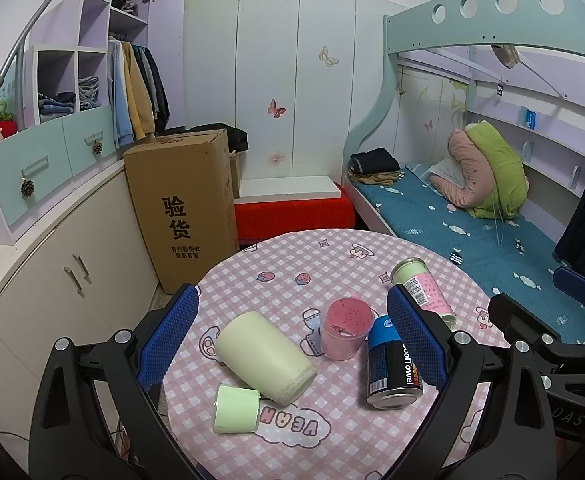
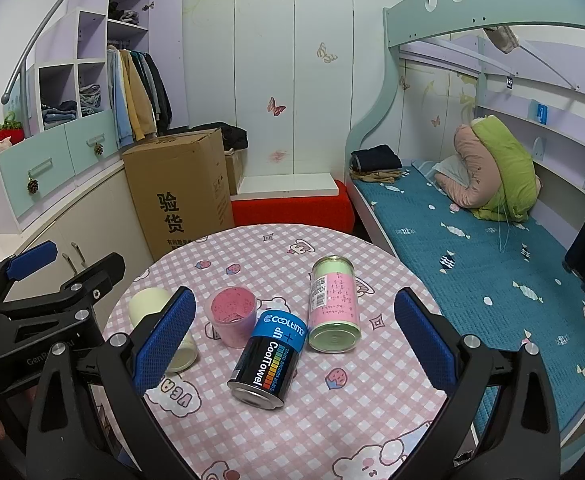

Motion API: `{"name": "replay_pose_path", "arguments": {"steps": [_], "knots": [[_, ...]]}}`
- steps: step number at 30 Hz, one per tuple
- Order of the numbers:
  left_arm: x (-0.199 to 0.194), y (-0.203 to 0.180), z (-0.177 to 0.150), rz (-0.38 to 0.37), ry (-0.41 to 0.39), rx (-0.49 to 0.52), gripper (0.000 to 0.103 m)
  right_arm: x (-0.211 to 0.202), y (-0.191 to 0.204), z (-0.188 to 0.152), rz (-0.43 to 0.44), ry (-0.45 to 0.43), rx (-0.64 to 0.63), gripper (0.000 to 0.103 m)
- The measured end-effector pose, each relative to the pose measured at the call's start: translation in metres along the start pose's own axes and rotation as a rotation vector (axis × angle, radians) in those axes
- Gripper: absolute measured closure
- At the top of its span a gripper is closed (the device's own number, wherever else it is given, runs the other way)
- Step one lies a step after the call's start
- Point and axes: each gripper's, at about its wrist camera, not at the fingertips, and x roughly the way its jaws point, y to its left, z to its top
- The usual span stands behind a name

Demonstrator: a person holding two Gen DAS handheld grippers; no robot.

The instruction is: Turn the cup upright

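Observation:
A pale green cup [image 1: 266,357] lies on its side on the round table [image 1: 284,268], its mouth toward the camera. In the right wrist view the green cup [image 2: 148,304] is partly hidden behind a finger. A pink cup [image 1: 344,334] [image 2: 233,316] stands upright. A black-and-blue CoolTowel can [image 1: 392,364] [image 2: 270,354] and a pink-and-green can [image 1: 422,292] [image 2: 332,308] lie on their sides. My left gripper [image 1: 292,336] is open above the green and pink cups. My right gripper [image 2: 294,340] is open around the black can.
A small green roll [image 1: 236,409] lies at the table's near edge. A cardboard box [image 1: 184,204] stands left of the table beside the cabinets [image 1: 64,264]. A bunk bed [image 1: 484,220] runs along the right. A red bench [image 1: 292,210] sits behind the table.

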Motion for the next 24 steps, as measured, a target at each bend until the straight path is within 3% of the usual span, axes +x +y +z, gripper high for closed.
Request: {"name": "replay_pose_path", "arguments": {"steps": [10,14,24], "knots": [[-0.0005,0.0014,0.0022,-0.027,-0.002,-0.011,0.008,-0.0014,-0.0009,0.0012,-0.002,-0.003,0.0,0.007],[-0.0073,-0.0023,0.0056,-0.01,-0.038,-0.006,0.008,-0.0021,-0.0019,0.0019,0.001,-0.003,0.002,0.007],[-0.0056,-0.0045,0.0053,-0.01,-0.035,-0.006,0.008,-0.0041,-0.0034,0.002,0.0,-0.003,0.004,0.007]]}}
